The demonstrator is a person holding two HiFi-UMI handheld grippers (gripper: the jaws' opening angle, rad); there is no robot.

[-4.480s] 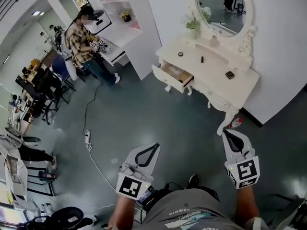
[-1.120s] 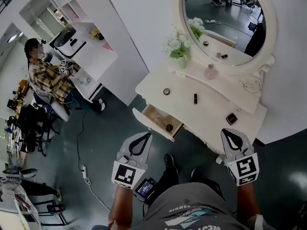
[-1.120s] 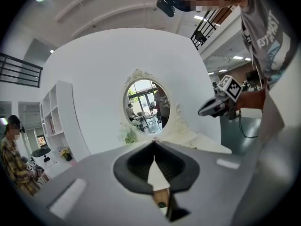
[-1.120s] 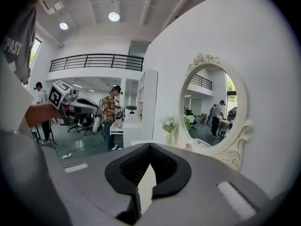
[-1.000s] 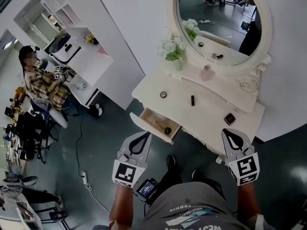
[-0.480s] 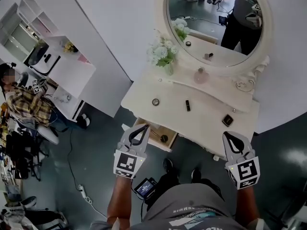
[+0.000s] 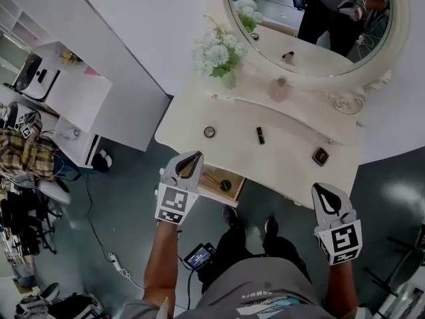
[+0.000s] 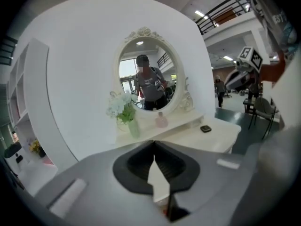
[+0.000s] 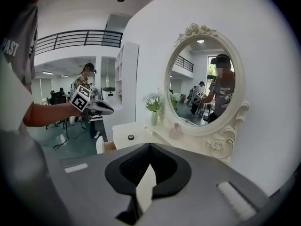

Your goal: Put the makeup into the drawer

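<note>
Head view, left gripper (image 7: 190,159) fingers shut and empty near open drawer (image 7: 211,191), right gripper (image 7: 323,191) fingers shut, holding nothing

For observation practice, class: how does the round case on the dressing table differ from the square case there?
The round case is circular with a pale rim; the square case has corners and a dark frame. The round case lies towards the left end, near the flower vase; the square case lies towards the right end. Both lie flat on the dressing table, outside the open drawer.

Partial print "AST" on grey shirt (image 9: 14,46)
</note>
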